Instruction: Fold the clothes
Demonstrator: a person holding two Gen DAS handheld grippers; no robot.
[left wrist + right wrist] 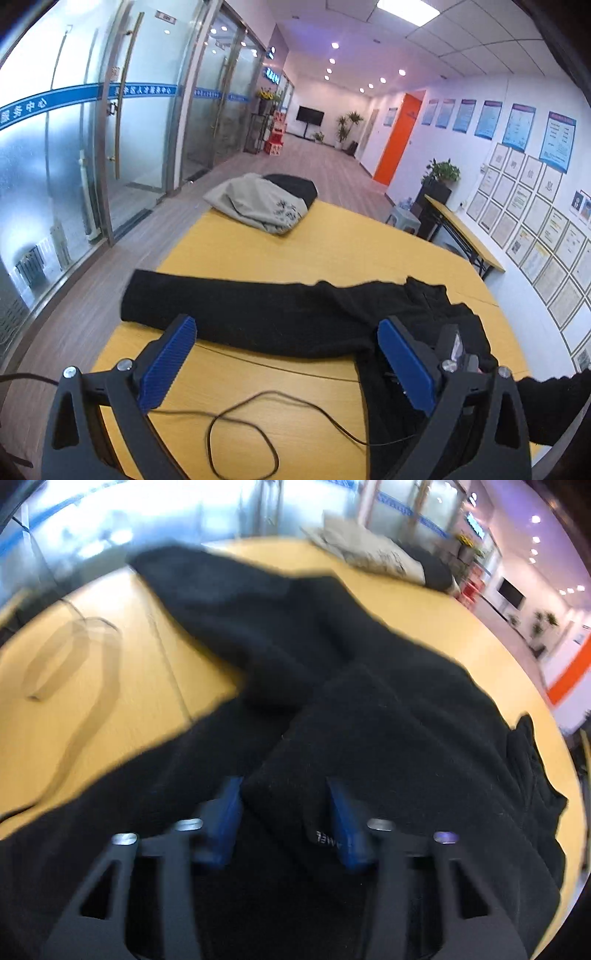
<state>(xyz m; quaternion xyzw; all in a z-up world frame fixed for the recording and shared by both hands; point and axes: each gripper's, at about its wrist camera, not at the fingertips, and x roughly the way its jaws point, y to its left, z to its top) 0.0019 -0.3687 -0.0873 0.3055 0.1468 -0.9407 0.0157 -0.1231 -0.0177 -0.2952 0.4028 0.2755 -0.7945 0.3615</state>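
A black garment [266, 314] lies spread on the yellow table [332, 251], one sleeve stretched to the left. My left gripper [286, 332] hovers just in front of it, jaws wide open and empty, its blue pads [168, 362] above the table. In the blurred right wrist view the same black garment [351, 686] fills the frame. My right gripper [284, 794] has its blue pads [231, 819] on both sides of a folded black sleeve end [295, 797] with a small white label, closed on it.
A grey and black pile of clothes [258, 203] sits at the table's far end. A thin black cable [240, 424] loops on the table near my left gripper. A glass wall is on the left, a second table [461, 232] along the right wall.
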